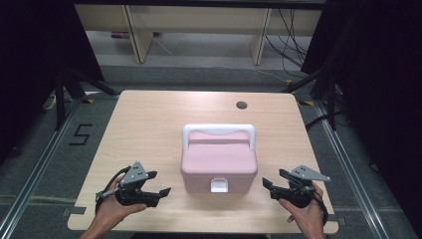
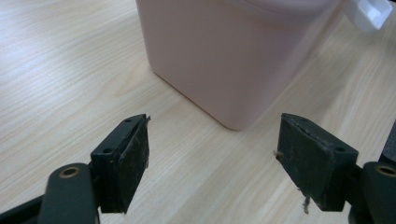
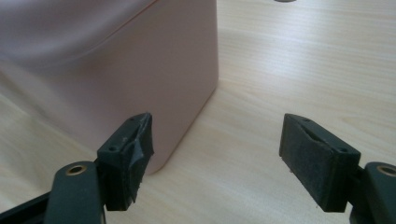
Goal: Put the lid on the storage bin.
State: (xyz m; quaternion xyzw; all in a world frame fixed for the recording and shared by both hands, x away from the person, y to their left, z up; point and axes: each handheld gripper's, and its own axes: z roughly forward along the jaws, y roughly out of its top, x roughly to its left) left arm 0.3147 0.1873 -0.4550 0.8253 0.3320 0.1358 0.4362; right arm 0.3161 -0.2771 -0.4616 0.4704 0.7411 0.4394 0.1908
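Left tool (image 1: 160, 190), right tool (image 1: 268, 185): both spread wide, empty, flanking pink box (image 1: 219, 164), not touching.

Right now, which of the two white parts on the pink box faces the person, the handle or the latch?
The white latch, a small tab on the front wall of the pink box. The white handle lies folded toward the far side of the lid.

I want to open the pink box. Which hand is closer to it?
Probably the right. The right gripper, jaws open, sits nearer the pink box, beside its corner. The left gripper, also open, is a little farther.
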